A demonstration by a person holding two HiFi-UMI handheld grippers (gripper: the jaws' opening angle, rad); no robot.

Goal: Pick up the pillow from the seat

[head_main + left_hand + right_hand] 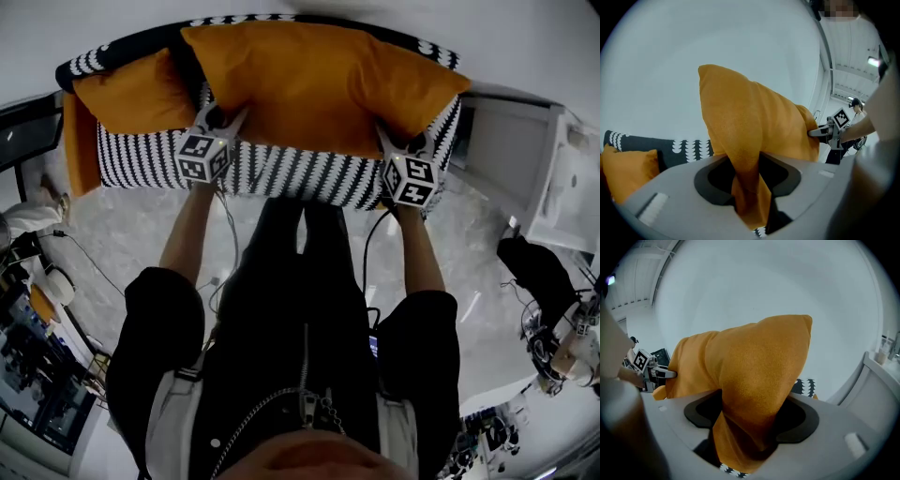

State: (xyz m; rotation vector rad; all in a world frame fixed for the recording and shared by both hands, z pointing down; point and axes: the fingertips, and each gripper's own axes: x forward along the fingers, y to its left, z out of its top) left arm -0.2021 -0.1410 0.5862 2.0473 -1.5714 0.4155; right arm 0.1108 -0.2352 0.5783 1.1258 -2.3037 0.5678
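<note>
Because the orange pillow (319,80) is wide and soft, the person takes it with two grippers at once, one near each lower corner, so that it does not fold or swing. In the head view it lies at 12 o'clock from the person, across the black and white patterned seat (281,173) and its backrest. The left gripper (223,120) bites the lower edge at about 7 o'clock of the pillow, and the right gripper (401,142) bites it at about 5 o'clock. In the left gripper view the jaws stand quite narrow and press on a thin fold of the orange cover, which runs down between them. In the right gripper view the jaws stand wider, because they have taken a thicker bunch of cover and filling; the fabric fills the gap and bulges over both pads. Both grippers therefore have a firm hold and neither is empty. In both gripper views the pillow rises upright toward 12 o'clock against the pale wall (693,42), with the patterned backrest low behind it, so I judge that it is raised from the seat, but I cannot tell whether its lower edge touches the upholstery. A second pillow (131,94) of the same colour rests at 9 o'clock of the held one, in the corner of the seat, untouched.
</note>
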